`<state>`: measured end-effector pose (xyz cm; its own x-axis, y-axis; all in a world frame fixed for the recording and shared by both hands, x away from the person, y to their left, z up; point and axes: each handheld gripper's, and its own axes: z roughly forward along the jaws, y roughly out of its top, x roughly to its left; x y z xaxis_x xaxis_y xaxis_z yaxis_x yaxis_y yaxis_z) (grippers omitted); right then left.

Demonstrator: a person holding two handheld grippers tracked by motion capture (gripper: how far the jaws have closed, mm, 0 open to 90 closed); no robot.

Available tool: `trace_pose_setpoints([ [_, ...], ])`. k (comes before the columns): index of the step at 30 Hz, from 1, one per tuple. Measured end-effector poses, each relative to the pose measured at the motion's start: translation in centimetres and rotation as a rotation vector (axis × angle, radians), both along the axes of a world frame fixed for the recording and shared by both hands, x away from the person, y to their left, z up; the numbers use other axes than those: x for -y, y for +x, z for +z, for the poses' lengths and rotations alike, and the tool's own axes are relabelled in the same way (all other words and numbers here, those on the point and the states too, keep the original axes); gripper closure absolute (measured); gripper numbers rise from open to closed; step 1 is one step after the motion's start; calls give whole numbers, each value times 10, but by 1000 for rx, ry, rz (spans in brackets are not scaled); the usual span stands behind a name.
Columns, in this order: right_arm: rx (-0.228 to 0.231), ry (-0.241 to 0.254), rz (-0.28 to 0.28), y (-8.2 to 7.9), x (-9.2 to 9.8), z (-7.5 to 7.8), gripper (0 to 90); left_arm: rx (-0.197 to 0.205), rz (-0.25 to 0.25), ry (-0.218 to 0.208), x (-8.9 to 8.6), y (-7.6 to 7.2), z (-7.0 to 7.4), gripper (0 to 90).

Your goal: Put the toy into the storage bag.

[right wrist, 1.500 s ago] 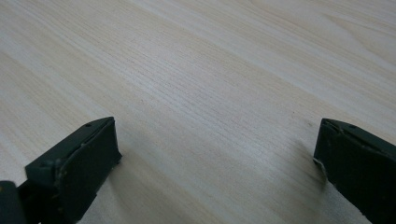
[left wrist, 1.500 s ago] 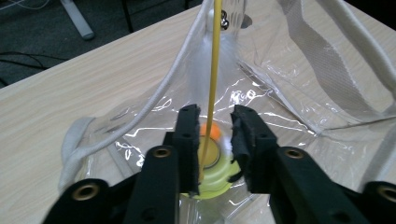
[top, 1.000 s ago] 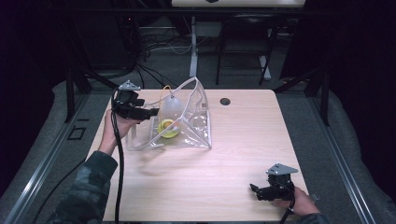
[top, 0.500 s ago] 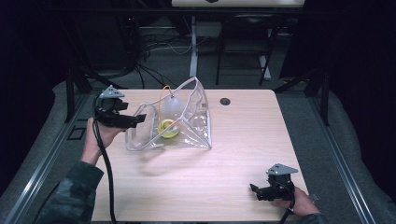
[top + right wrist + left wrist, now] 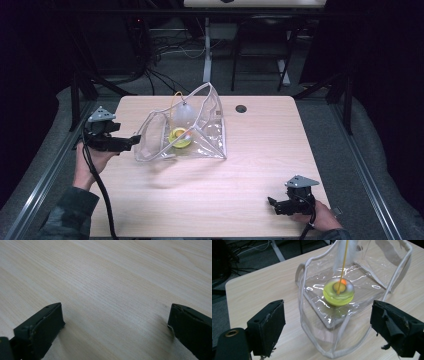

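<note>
Clear plastic pouch (image 5: 182, 132) with white trim lies on the worktop (image 5: 250, 165), left of centre toward the far edge; a yellow round object (image 5: 179, 137) sits inside. Left gripper (image 5: 132, 142) at the left edge, just beside the pouch's near-left side, jaws just been opening, nothing between them. Right gripper (image 5: 272, 202) rests near the near-right corner. Dark round grommet (image 5: 241, 108) near the far edge.

A small dark round grommet (image 5: 241, 108) sits in the table (image 5: 260, 150) near its far edge, right of middle.
</note>
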<state>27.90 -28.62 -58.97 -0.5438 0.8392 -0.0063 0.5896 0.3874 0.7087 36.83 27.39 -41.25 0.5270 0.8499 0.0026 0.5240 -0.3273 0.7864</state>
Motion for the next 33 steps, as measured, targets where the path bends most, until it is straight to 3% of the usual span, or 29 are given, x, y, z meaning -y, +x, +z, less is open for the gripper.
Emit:
trace_pose_setpoints([
  [10,0,0,-1,0,0,0,0,-28,39,7,-15,-14,-24,71],
  [17,1,2,-2,0,0,0,0,-62,61,-12,-25,-23,-44,79],
  [29,1,1,-2,0,0,0,0,-166,89,-19,-36,-30,-87,86],
  [33,1,2,-2,0,0,0,0,-192,125,27,-38,-29,-101,86],
])
